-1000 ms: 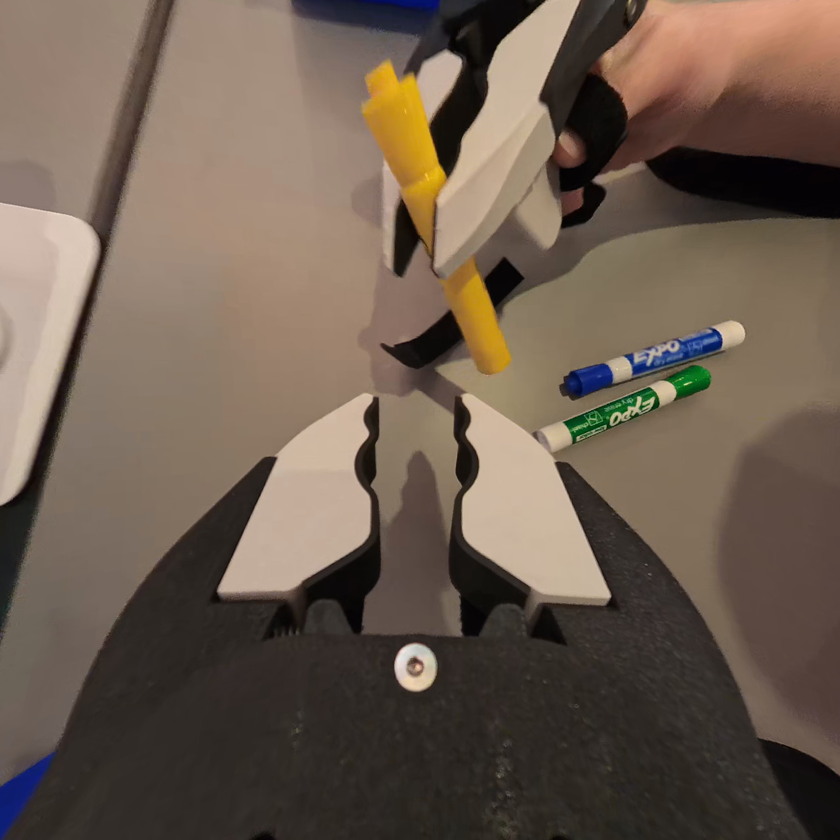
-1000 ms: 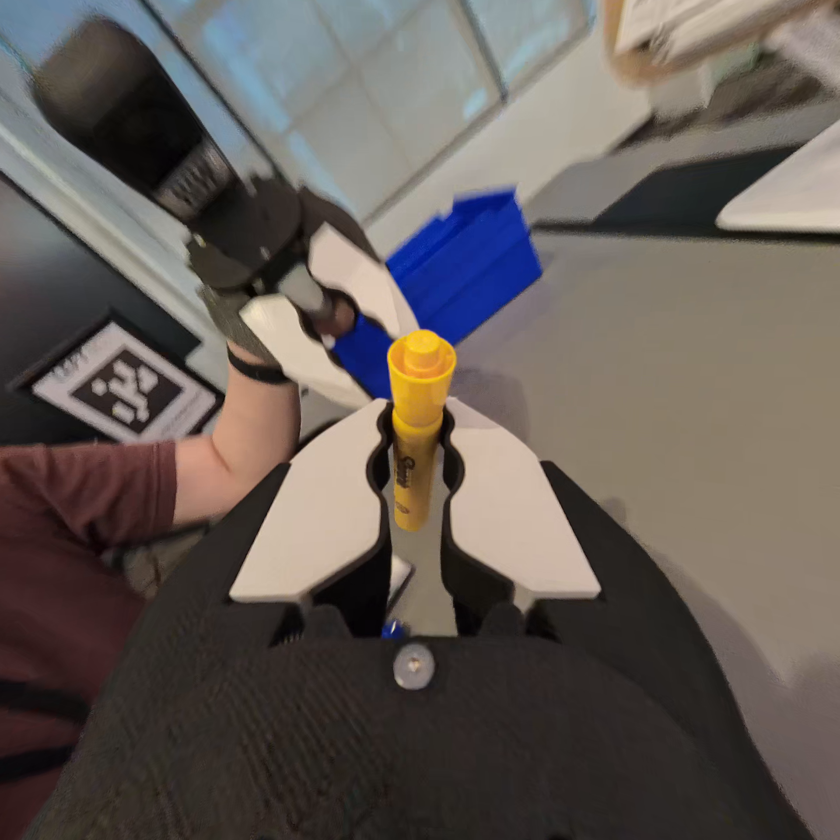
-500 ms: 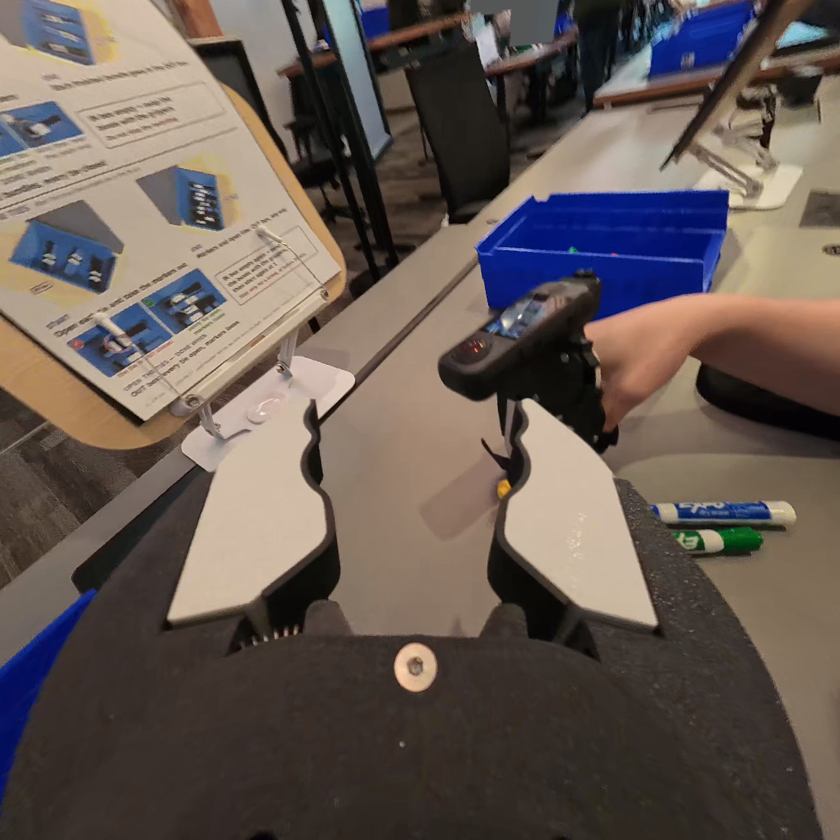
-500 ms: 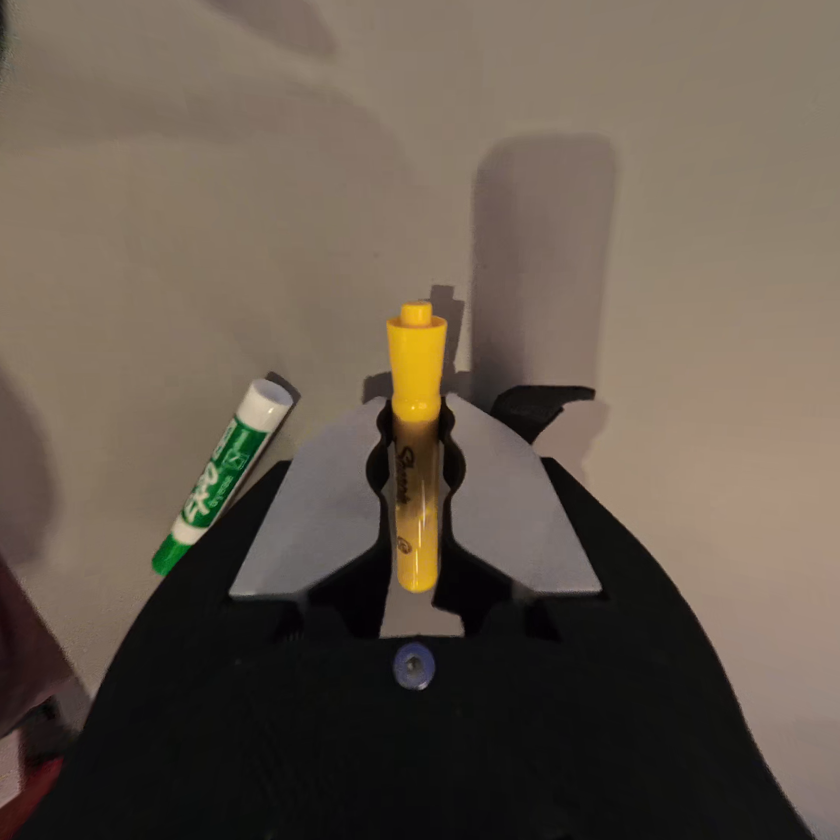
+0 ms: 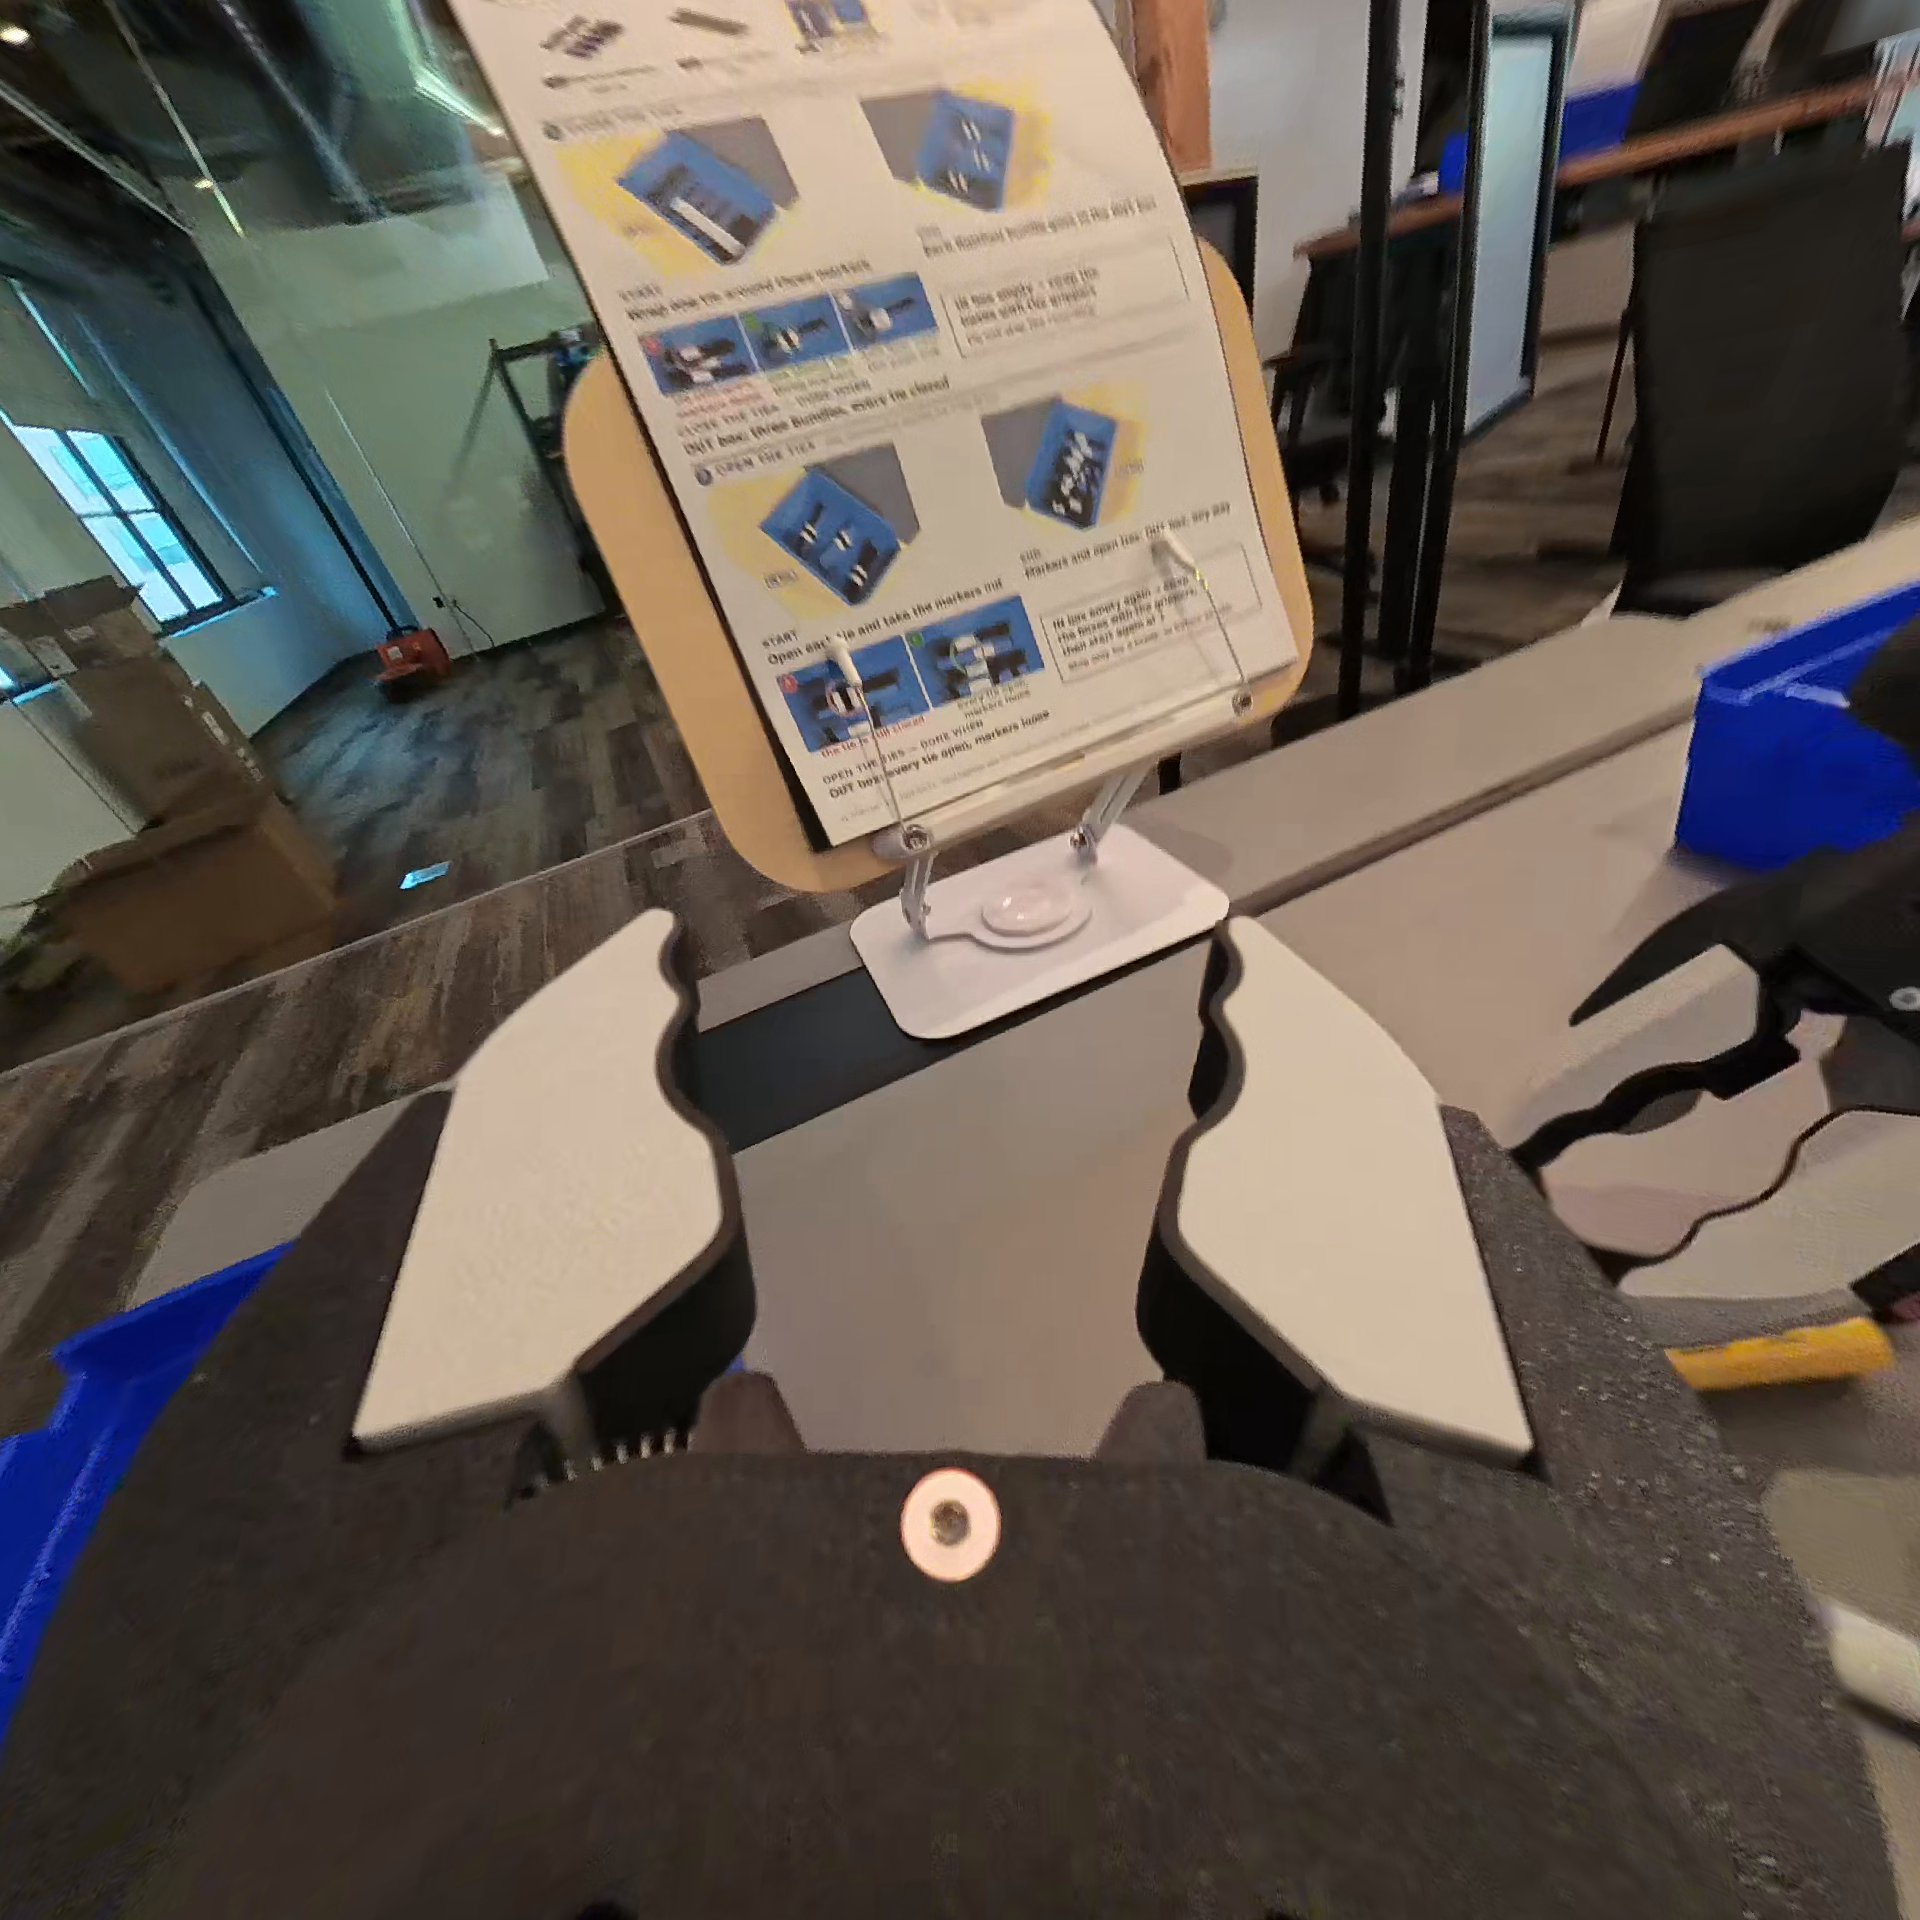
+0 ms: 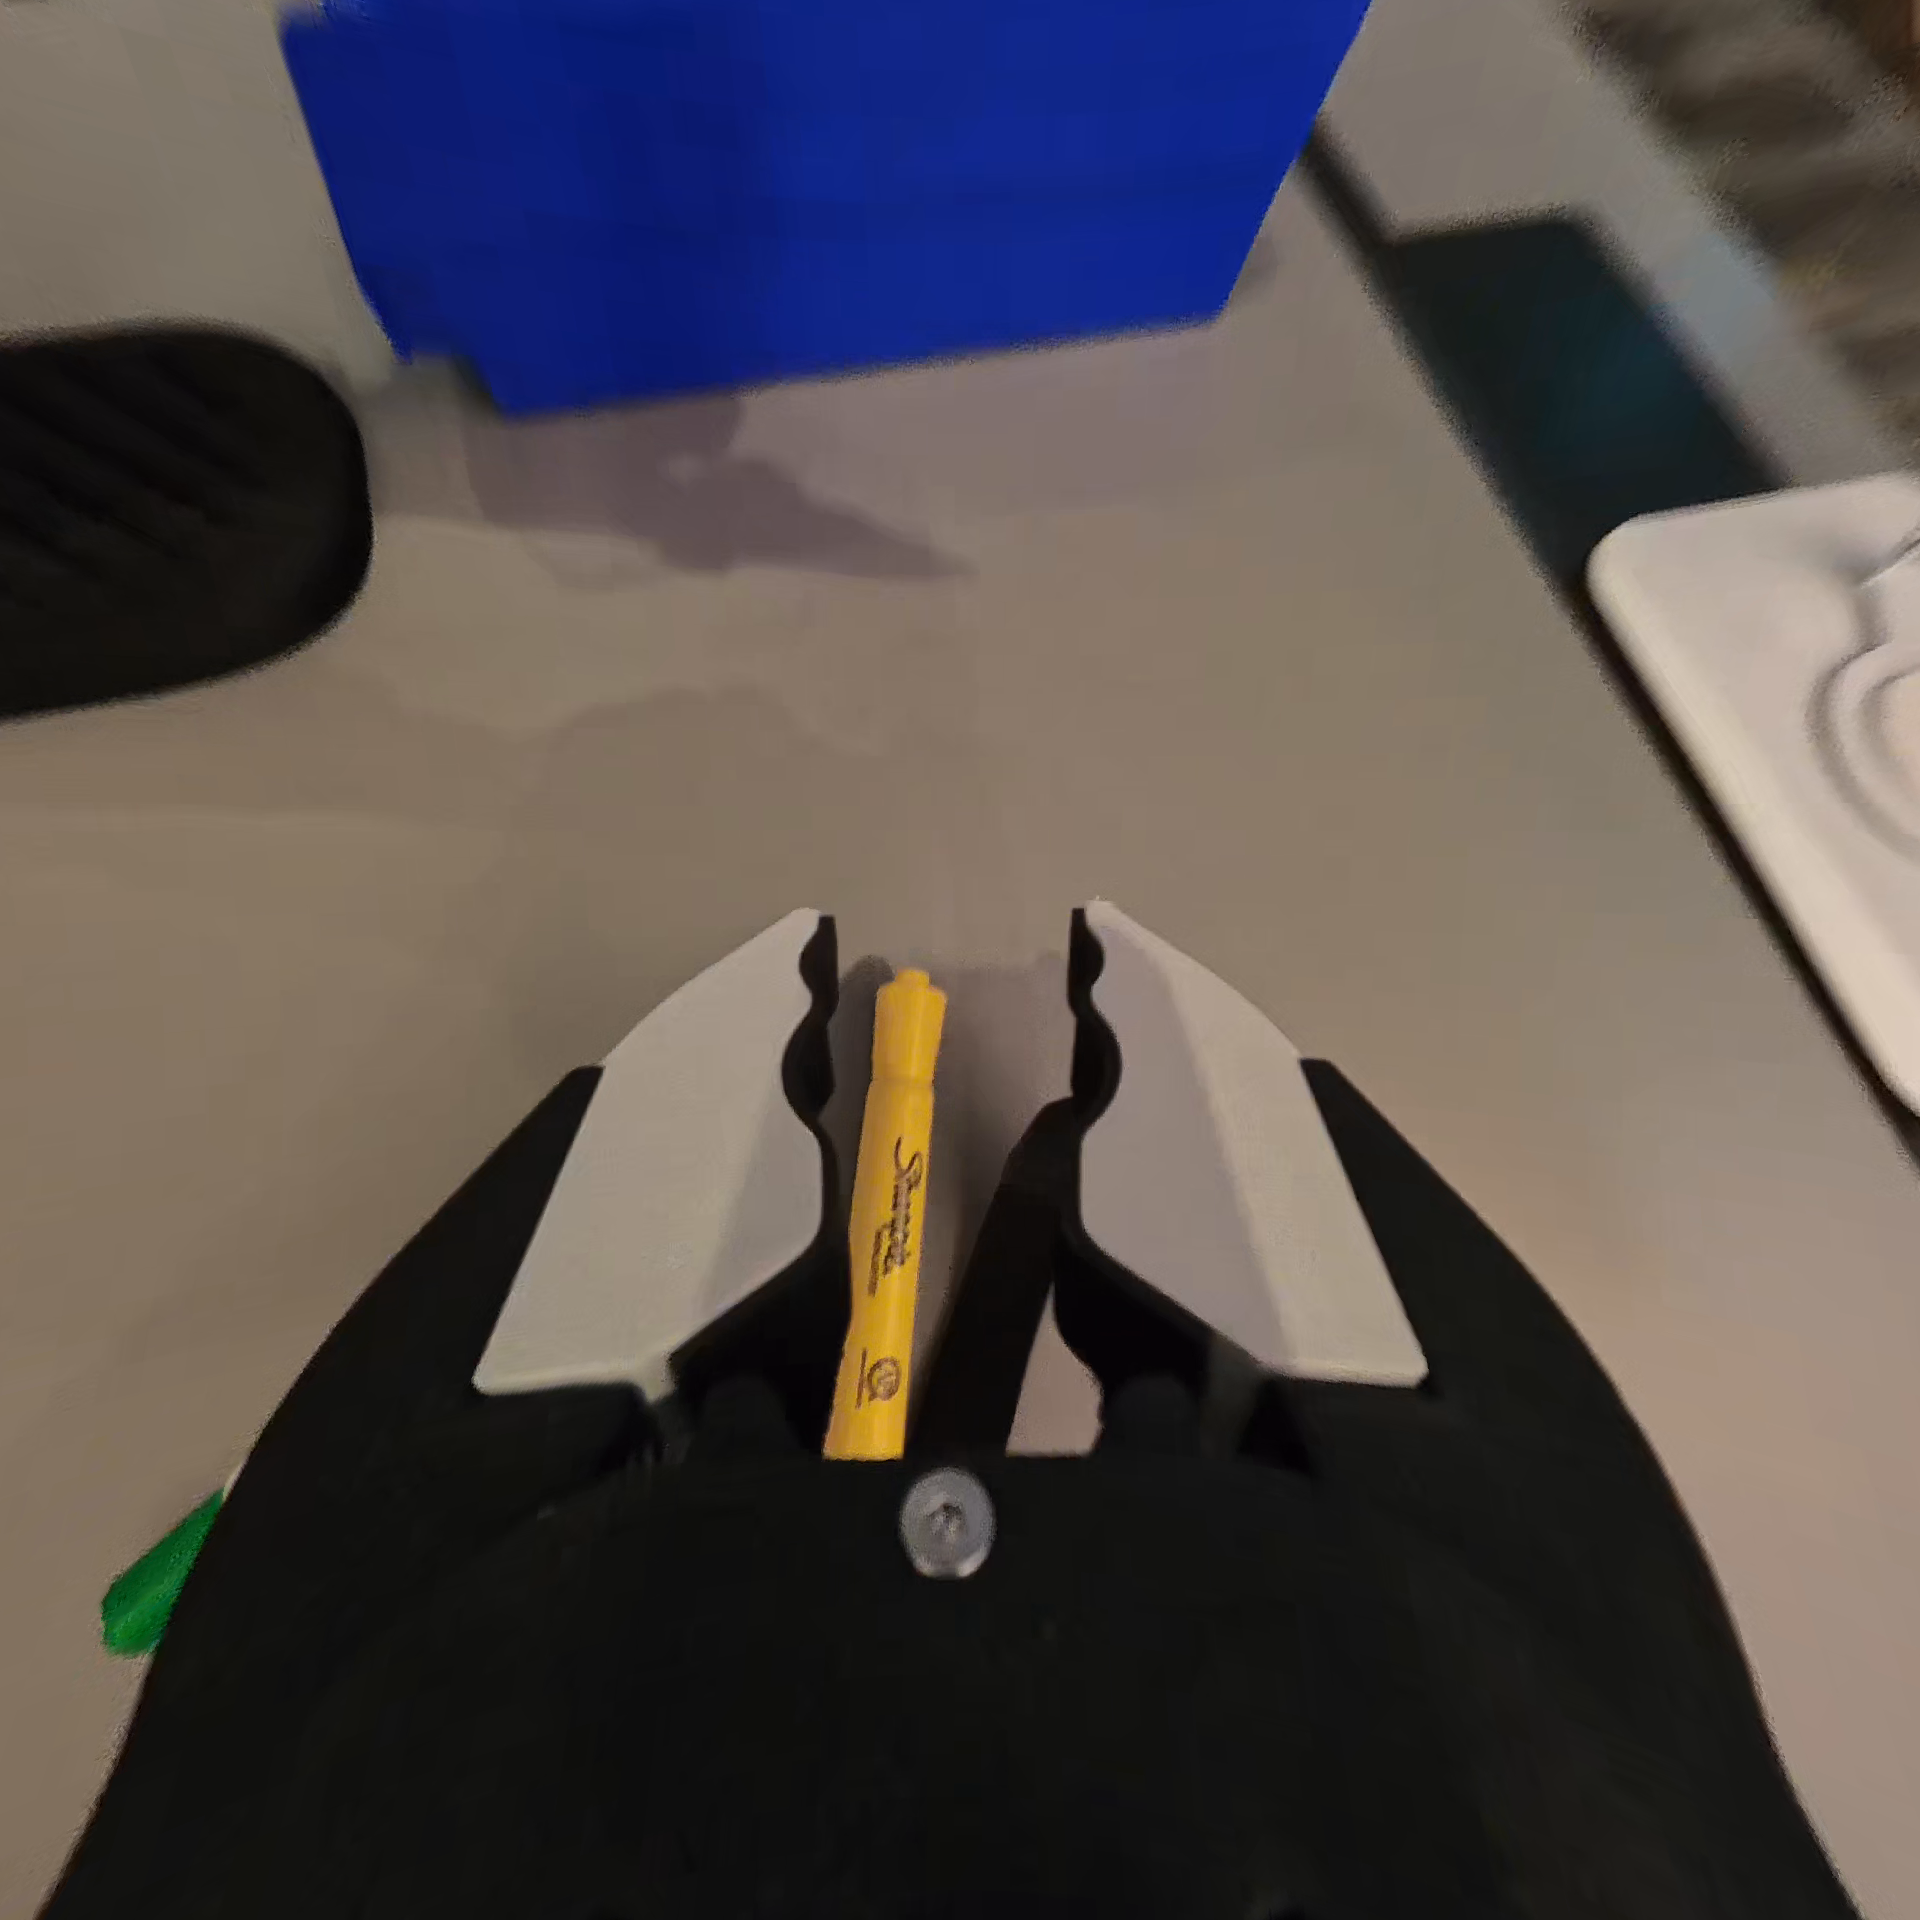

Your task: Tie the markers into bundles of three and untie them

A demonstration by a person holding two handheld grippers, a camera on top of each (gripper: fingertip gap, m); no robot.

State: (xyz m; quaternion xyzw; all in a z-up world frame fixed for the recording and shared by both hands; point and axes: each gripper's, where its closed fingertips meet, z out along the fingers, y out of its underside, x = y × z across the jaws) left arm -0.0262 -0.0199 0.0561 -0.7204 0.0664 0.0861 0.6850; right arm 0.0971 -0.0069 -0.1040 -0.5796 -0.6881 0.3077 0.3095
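Note:
My right gripper [image 6: 951, 920] is open and low over the grey table. A yellow marker [image 6: 894, 1195] lies loose between its fingers, close to the left finger, cap end pointing away. A green marker's end [image 6: 156, 1579] shows at the lower left. My left gripper [image 5: 945, 930] is open wide and empty, raised and pointing at the instruction stand. In the left wrist view the right gripper [image 5: 1714, 1143] is at the right edge, with the yellow marker [image 5: 1777, 1366] on the table under it.
A blue bin [image 6: 810, 187] stands beyond the right gripper and also shows in the left wrist view [image 5: 1787, 769]. Another blue bin [image 5: 62, 1455] is at the lower left. The stand's white base [image 5: 1039, 935] sits at the table's far edge. A black object [image 6: 156, 520] lies at the left.
My right gripper has opened and let go of the yellow marker, which now lies on the table. My left gripper has opened wider and turned left toward the instruction stand.

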